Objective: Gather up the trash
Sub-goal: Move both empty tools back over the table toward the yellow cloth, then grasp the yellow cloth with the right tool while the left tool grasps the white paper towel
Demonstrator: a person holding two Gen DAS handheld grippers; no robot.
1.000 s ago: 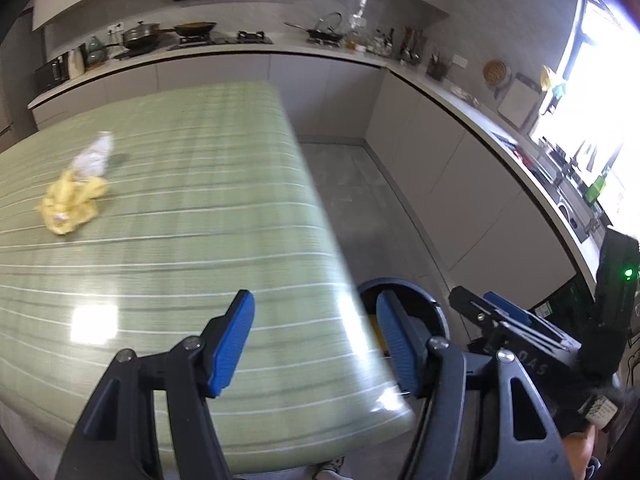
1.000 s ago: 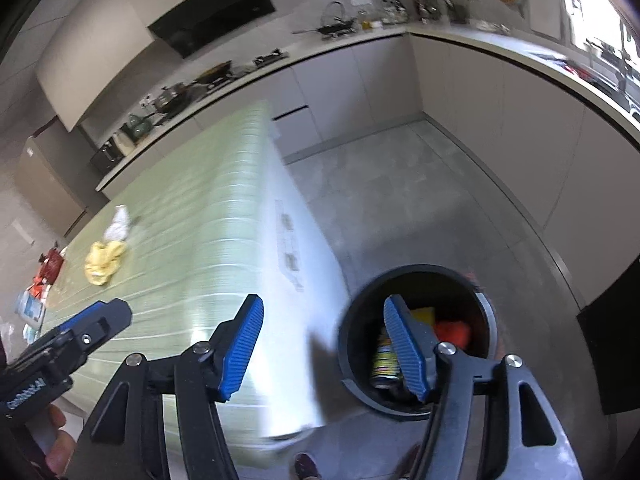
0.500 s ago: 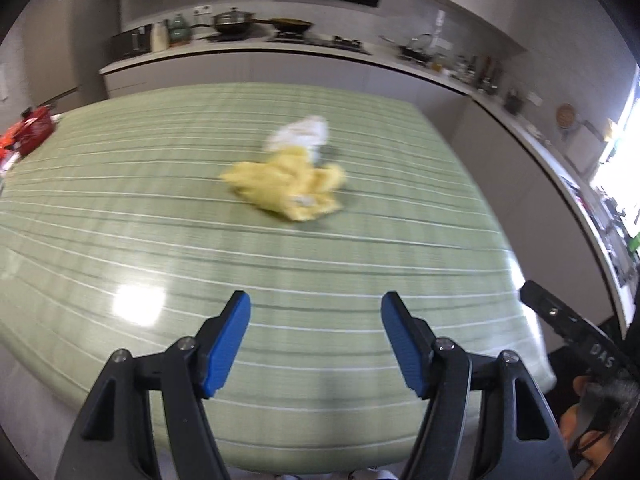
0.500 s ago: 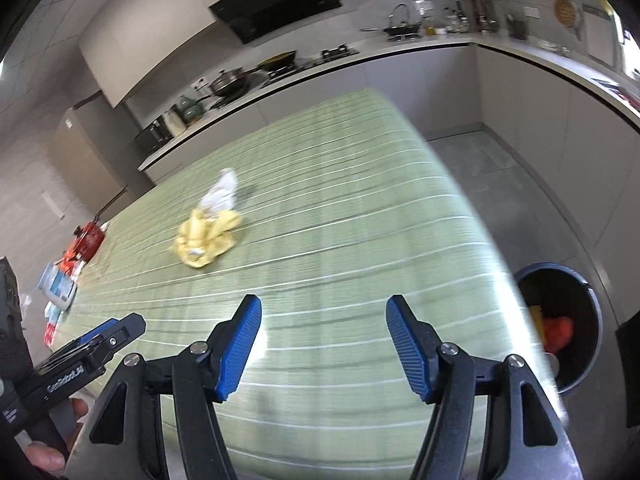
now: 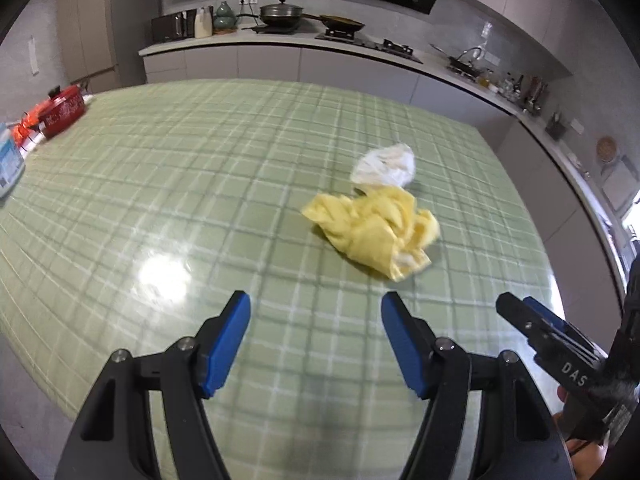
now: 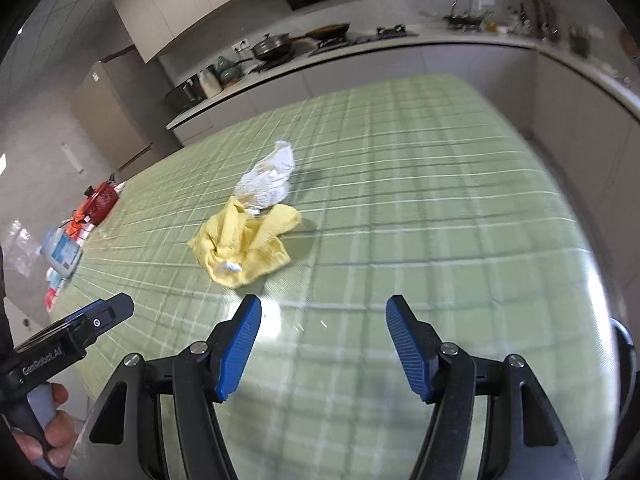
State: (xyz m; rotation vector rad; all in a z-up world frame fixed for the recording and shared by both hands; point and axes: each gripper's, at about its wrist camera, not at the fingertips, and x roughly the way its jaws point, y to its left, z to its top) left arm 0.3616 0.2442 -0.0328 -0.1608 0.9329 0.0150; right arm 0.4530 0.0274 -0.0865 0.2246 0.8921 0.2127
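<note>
A crumpled yellow wad [image 5: 376, 232] lies on the green checked tablecloth [image 5: 180, 184], with a crumpled white tissue [image 5: 386, 166] touching its far side. My left gripper [image 5: 315, 304] hovers open over the cloth, short of the yellow wad, with nothing between its blue pads. The right gripper [image 5: 516, 308] shows at the lower right of that view. In the right wrist view the yellow wad [image 6: 244, 240] and the white tissue [image 6: 266, 180] lie ahead and to the left. My right gripper [image 6: 322, 312] is open and empty above the cloth, and the left gripper [image 6: 116, 306] pokes in at the lower left.
A red pot [image 5: 64, 110] and a blue-and-white packet [image 6: 64, 252] sit at the table's left end. The dark rim of a floor bin [image 6: 628, 356] peeks past the table's right edge. Kitchen counters with pans [image 5: 280, 12] run behind.
Both views have swung left, away from the floor bin beside the table and onto the tabletop. The yellow wad and white tissue now sit much closer ahead. Both grippers stayed open and empty.
</note>
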